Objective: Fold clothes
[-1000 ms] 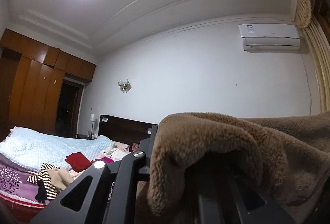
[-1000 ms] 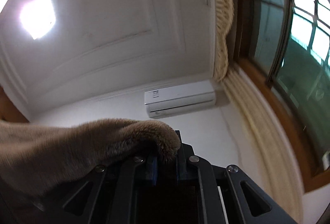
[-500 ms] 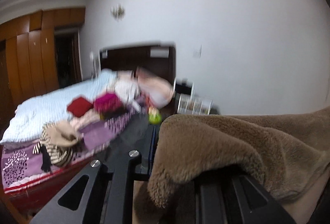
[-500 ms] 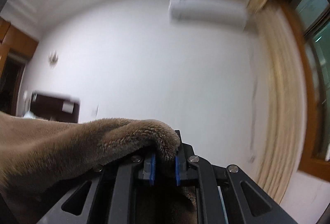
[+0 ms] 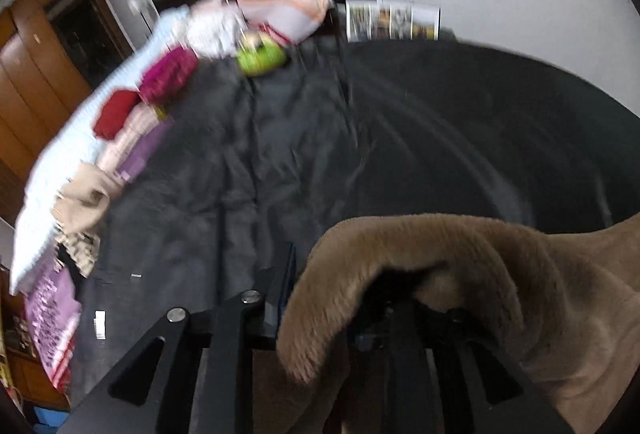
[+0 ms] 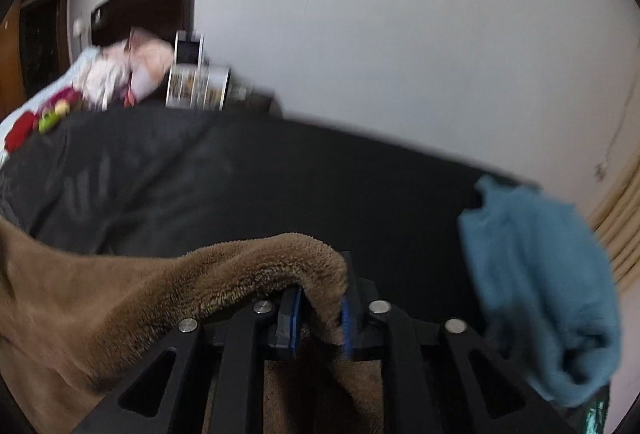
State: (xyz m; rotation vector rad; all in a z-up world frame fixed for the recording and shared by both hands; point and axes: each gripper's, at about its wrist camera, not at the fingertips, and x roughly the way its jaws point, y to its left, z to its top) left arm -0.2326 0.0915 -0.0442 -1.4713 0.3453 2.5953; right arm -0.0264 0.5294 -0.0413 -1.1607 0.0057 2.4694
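Dark sheet (image 5: 360, 162) is covering most of the bed, blurred w/ motion in both views. Brown fleece garment (image 5: 500, 274) is draping over both claws above the sheet, its lower part cut off by the frame edges. Teal garment (image 6: 540, 294) is lying at the right edge of the sheet, partly cropped. Left claw (image 5: 340, 314): jaws opening, right finger buried under fleece, grip can't be judged. Right claw (image 6: 320, 314): jaws opening, fleece fold hanging between the blue pads.
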